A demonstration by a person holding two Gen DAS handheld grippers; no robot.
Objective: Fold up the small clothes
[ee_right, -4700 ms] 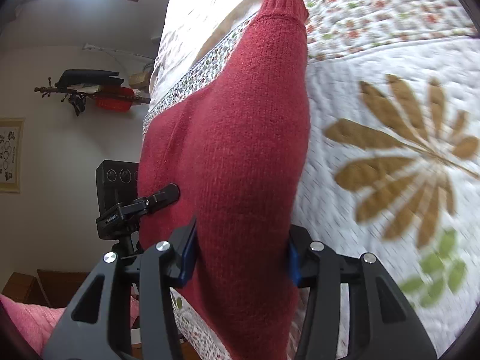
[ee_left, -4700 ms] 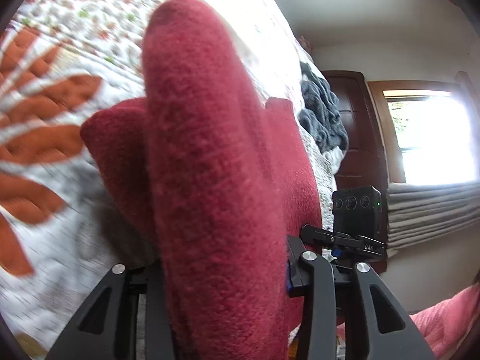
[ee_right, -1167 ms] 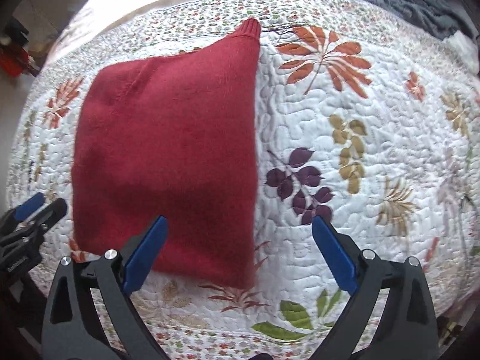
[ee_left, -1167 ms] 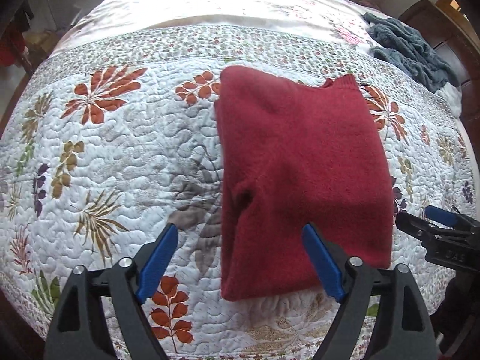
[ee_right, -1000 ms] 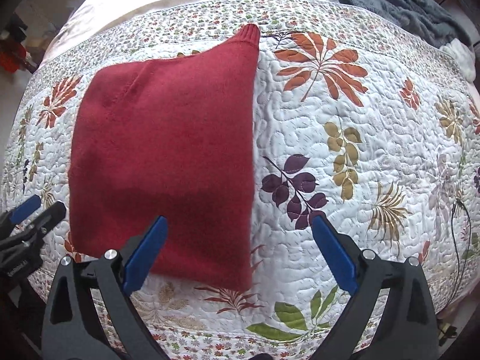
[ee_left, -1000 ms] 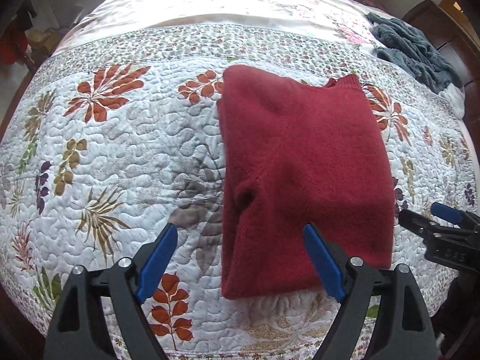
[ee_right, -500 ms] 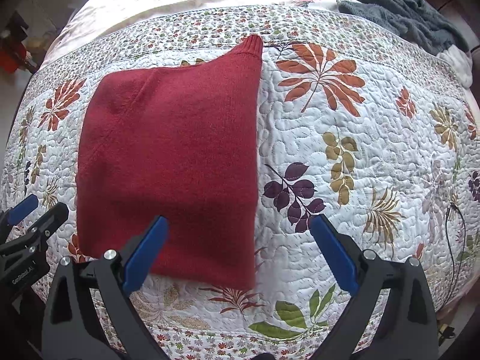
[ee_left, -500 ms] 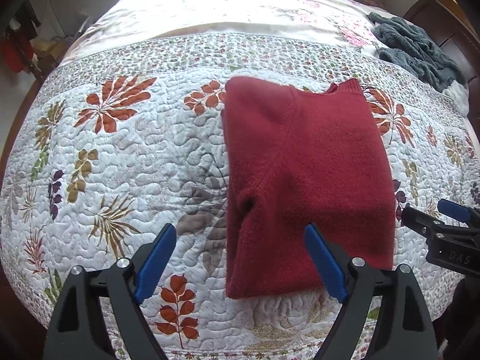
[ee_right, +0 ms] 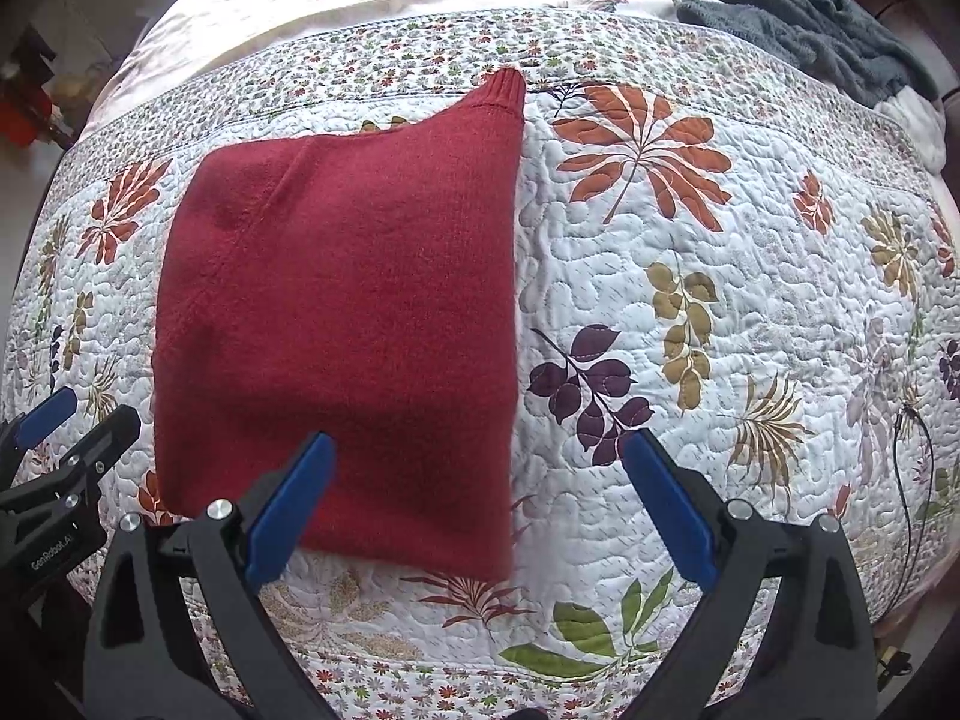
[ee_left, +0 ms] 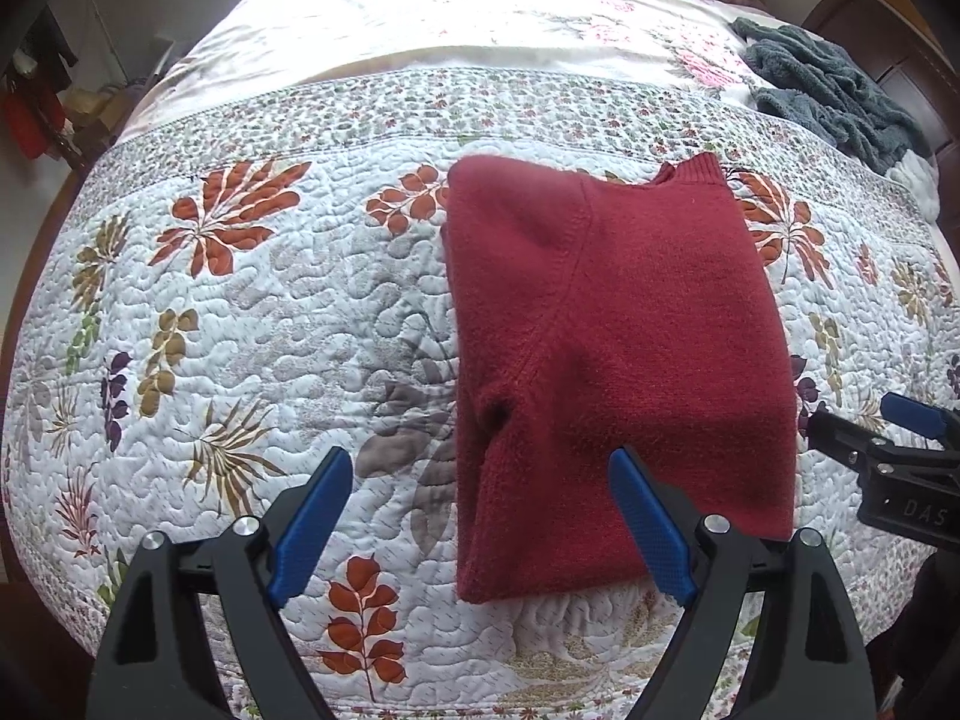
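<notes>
**Both grippers spread above a folded red sweater**

While it hangs over the near edge of the bed, the left gripper (ee_left: 480, 516) has its blue-padded fingers (ee_left: 312, 516) spread wide and grips nothing; the right-hand pad overlaps the near right part of the red sweater (ee_left: 618, 360) in the picture, though whether it touches the knit cannot be told. The right gripper (ee_right: 480, 498) is likewise spread and empty, its left pad (ee_right: 288, 504) over the sweater's near edge and its right pad over bare quilt.

In the left wrist view the sweater fills the area from centre toward 3 o'clock, folded into a rough rectangle lying flat on the floral quilt (ee_left: 240, 330). A ribbed cuff or collar sticks up at its far right corner, at about 1 o'clock. In the right wrist view the same sweater (ee_right: 342, 312) sits toward 9 o'clock, its ribbed end pointing to 12.

A heap of grey-blue fabric (ee_left: 834, 90) lies well apart from the sweater, near the far right corner of the bed at about 2 o'clock. Beyond the quilt's flowered border, a pale sheet (ee_left: 450, 12) covers the far part of the bed toward 12.
</notes>
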